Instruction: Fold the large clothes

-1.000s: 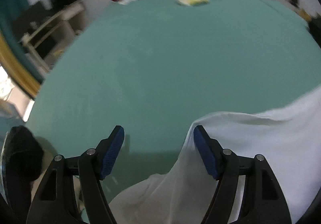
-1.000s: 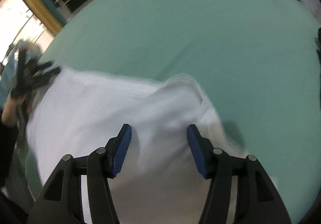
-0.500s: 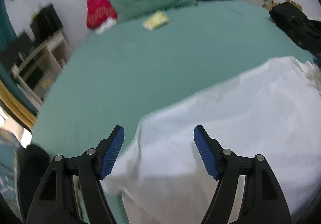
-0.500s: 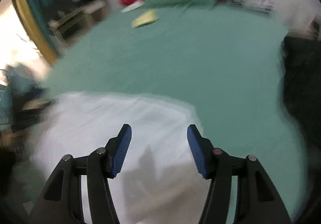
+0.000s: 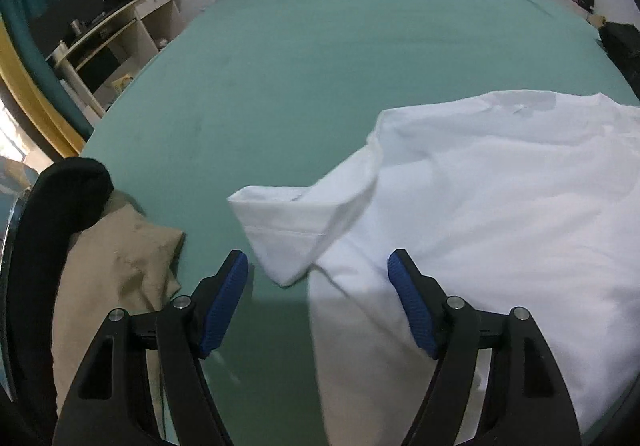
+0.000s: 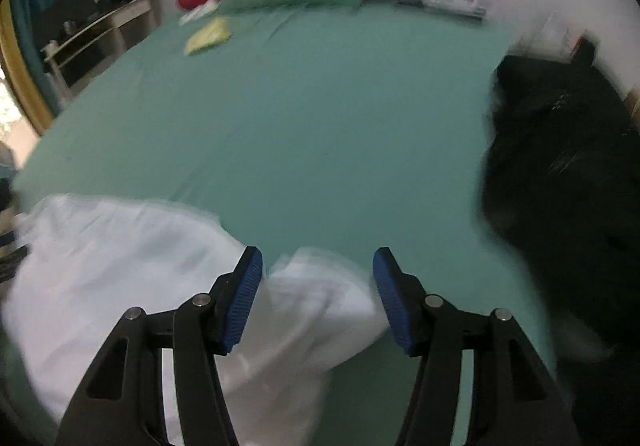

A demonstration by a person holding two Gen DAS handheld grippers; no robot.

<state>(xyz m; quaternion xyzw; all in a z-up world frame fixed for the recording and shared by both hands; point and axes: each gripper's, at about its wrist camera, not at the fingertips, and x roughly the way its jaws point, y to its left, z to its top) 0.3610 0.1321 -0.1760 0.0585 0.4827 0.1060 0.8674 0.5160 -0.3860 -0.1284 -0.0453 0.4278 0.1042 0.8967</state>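
From your left wrist view, the white shirt (image 5: 500,198) now lies spread flat on the green bed sheet (image 5: 300,78), collar toward the pillows. A second ago only a bunched edge of it showed by your fingers; half a second ago it was a smooth sheet still settling. Its near sleeve (image 5: 292,230) has come to rest angled out toward you, cuff just ahead of your fingertips. Your left gripper (image 5: 318,286) is released, jaws wide, nothing between the pads. A tan garment (image 5: 116,274) and a black one (image 5: 68,190) sit at the bed's left edge, apart from the shirt.

From your right wrist view, the picture is blurred, as your hand is swinging. The shirt (image 6: 120,266) fills the lower left, and a rounded fold of it (image 6: 320,294) lies below and between your fingers, where a second ago the cloth was heaped up in front of them. Your right gripper (image 6: 318,294) stands about half open; the pads do not appear to press the cloth, so I judge it empty. A black heap (image 6: 560,186) lies at the right.

The lay-out step looks done: the shirt is flat enough to begin folding, likely with the sleeves first.
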